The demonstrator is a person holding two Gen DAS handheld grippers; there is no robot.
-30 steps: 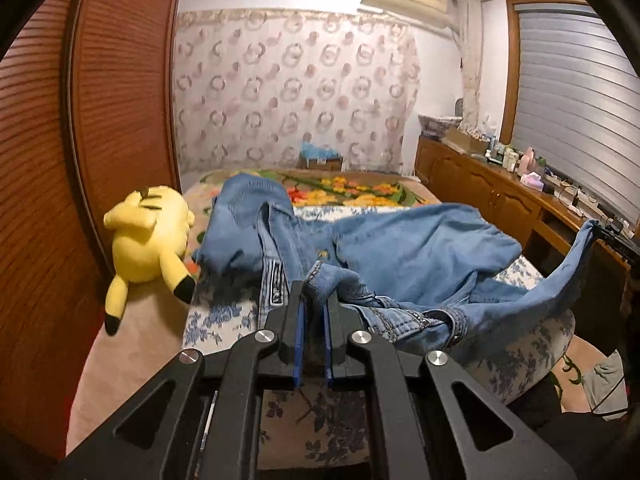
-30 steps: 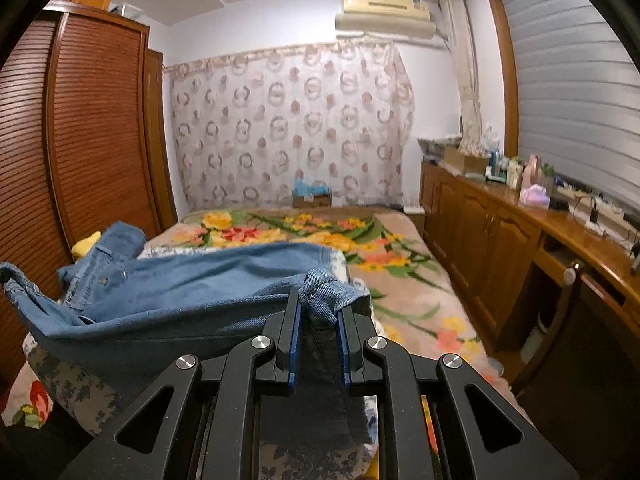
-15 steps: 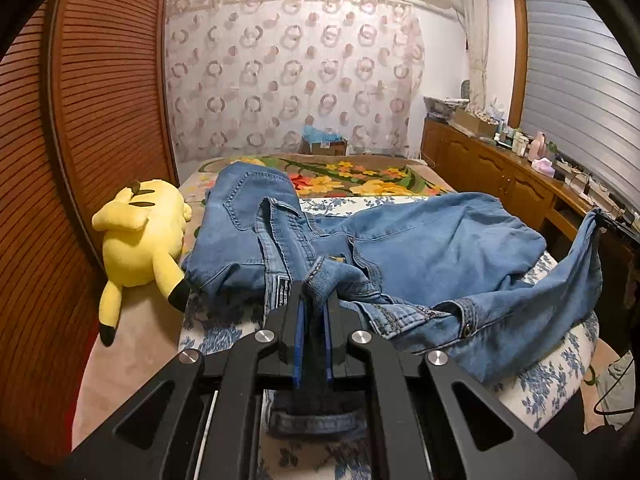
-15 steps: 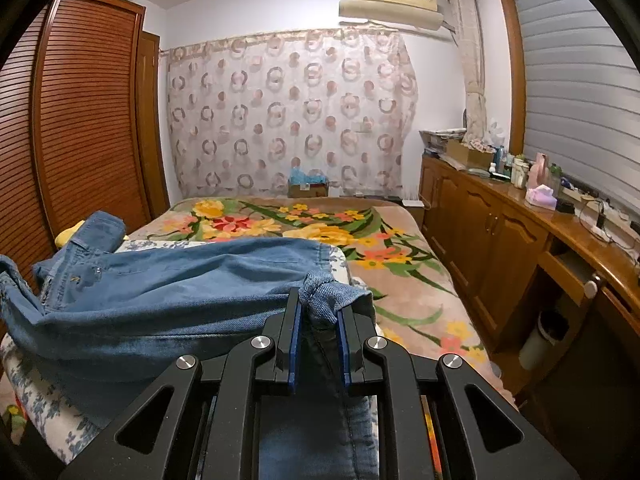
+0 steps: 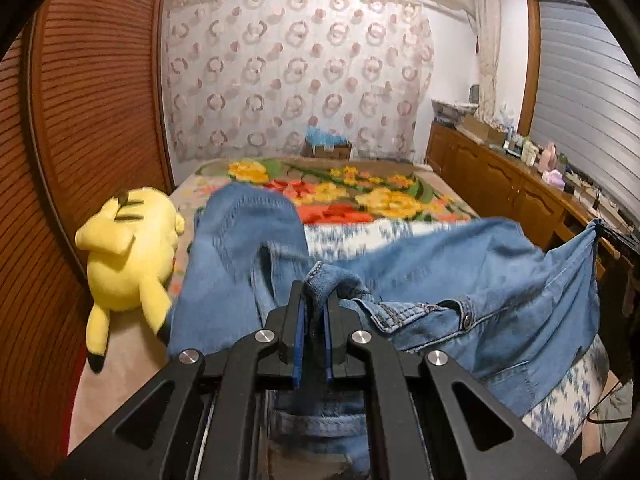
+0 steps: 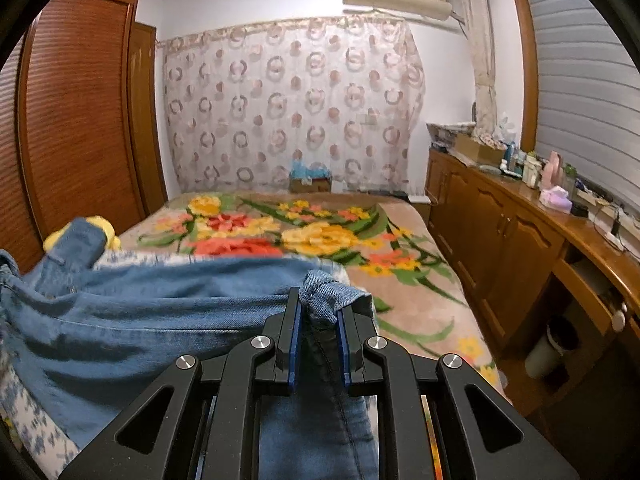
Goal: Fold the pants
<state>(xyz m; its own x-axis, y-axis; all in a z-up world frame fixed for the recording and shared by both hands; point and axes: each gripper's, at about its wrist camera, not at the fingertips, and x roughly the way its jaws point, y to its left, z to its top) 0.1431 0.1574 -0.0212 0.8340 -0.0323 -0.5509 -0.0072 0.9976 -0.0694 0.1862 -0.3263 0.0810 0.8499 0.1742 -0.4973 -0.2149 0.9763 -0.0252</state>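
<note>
Blue denim pants [image 5: 460,272] lie spread across the near end of the bed, stretched between my two grippers. My left gripper [image 5: 312,300] is shut on a bunched part of the waistband, near the button [image 5: 466,317]. My right gripper [image 6: 318,304] is shut on the other end of the pants [image 6: 160,304], a hemmed edge sticking up between the blue pads. In the left wrist view the far right corner of the denim rises toward the right gripper. One leg [image 5: 244,232] lies folded back at the left.
A yellow plush toy [image 5: 128,256] lies on the bed's left side by the wooden louvred wardrobe [image 5: 92,120]. A flowered blanket [image 6: 320,236] covers the bed. A wooden sideboard [image 6: 520,240] with small items runs along the right. A curtain hangs at the back.
Both grippers have moved forward over the bed with the denim still held. The pants have slid farther up the bed, and the view is blurred from motion.
</note>
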